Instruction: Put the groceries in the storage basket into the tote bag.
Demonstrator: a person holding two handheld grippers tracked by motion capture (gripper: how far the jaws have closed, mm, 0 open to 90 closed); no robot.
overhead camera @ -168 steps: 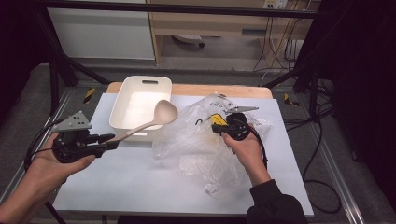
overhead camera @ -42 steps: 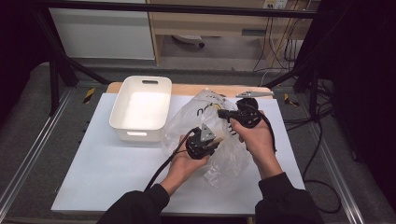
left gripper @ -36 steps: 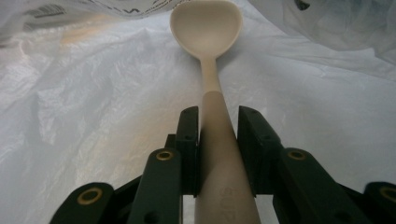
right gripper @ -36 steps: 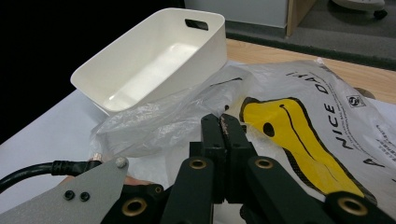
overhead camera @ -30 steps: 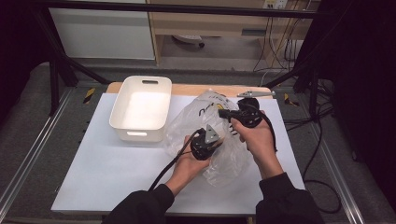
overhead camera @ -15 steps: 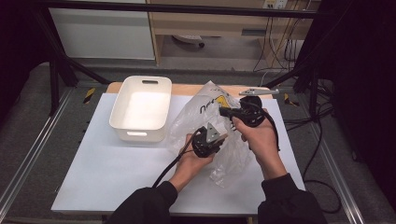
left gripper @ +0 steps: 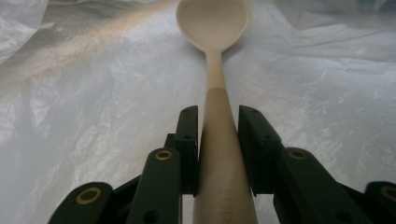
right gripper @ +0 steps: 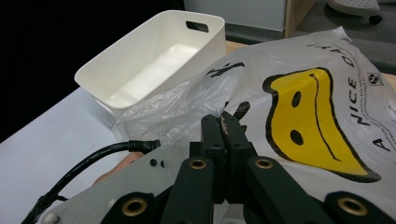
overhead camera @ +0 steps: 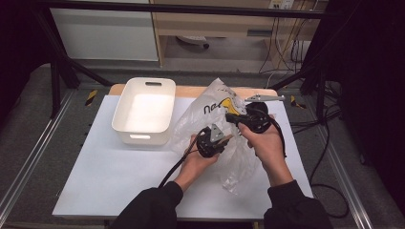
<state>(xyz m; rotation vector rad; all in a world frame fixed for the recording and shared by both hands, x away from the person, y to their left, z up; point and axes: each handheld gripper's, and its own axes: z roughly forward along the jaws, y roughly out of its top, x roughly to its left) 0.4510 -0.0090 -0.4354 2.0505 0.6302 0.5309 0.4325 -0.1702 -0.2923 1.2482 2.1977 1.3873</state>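
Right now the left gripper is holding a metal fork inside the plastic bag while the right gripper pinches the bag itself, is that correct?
Not quite: the left gripper holds a wooden spoon, not a metal fork, as the left gripper view shows. The rest stands: it is inside the plastic bag, which the right gripper pinches.

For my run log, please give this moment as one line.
left gripper: shut on pale wooden spoon, inside bag | right gripper: shut on clear plastic smiley bag
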